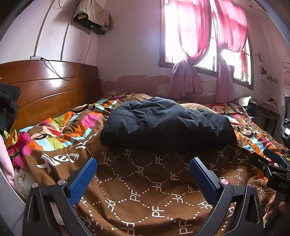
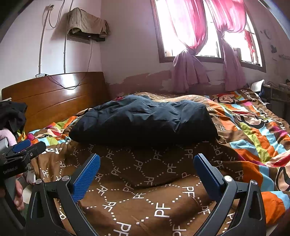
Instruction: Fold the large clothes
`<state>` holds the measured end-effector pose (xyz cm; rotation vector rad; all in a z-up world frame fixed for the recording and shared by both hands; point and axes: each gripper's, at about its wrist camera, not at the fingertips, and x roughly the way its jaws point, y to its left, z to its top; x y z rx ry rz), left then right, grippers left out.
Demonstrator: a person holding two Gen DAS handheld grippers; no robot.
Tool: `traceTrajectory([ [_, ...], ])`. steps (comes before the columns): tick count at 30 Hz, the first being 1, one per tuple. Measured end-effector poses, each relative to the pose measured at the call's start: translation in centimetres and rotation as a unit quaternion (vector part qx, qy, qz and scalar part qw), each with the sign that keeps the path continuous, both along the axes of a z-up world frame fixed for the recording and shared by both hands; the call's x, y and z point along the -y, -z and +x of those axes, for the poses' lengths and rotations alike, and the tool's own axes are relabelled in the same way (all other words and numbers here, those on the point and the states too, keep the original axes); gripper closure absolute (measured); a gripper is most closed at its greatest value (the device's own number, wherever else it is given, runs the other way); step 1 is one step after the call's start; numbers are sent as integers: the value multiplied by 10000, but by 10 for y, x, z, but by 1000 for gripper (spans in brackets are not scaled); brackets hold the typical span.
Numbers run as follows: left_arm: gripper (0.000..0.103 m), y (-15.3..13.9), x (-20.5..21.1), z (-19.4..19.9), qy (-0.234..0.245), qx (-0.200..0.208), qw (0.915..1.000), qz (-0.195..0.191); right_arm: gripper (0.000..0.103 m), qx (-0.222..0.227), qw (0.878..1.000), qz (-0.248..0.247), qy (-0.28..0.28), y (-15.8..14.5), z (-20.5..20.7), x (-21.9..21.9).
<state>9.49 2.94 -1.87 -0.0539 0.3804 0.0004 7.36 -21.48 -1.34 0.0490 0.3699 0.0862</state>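
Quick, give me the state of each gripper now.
Left gripper: open, holding nothing, above the brown patterned quilt.
Right gripper: open, holding nothing, short of the dark navy padded garment.

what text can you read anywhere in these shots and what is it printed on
"PF", repeated in a dotted diamond pattern: brown bedspread.
"GenRobot.AI": body of the left tool, seen from the right wrist.
"DAS": body of the right tool; further characters unclear.
Large white letters on the bedspread's left: upside down, not legible.

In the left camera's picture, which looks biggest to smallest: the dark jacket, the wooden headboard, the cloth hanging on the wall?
1. Dark jacket
2. Wooden headboard, close behind
3. Hanging cloth, clearly smallest, though farthest away
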Motion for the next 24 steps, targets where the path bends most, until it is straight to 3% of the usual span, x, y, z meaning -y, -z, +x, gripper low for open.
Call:
traceTrajectory([
  [24,0,0,1,-1,62,26,10000,-36,1,18,10000,2,-13,-3,-2,0],
])
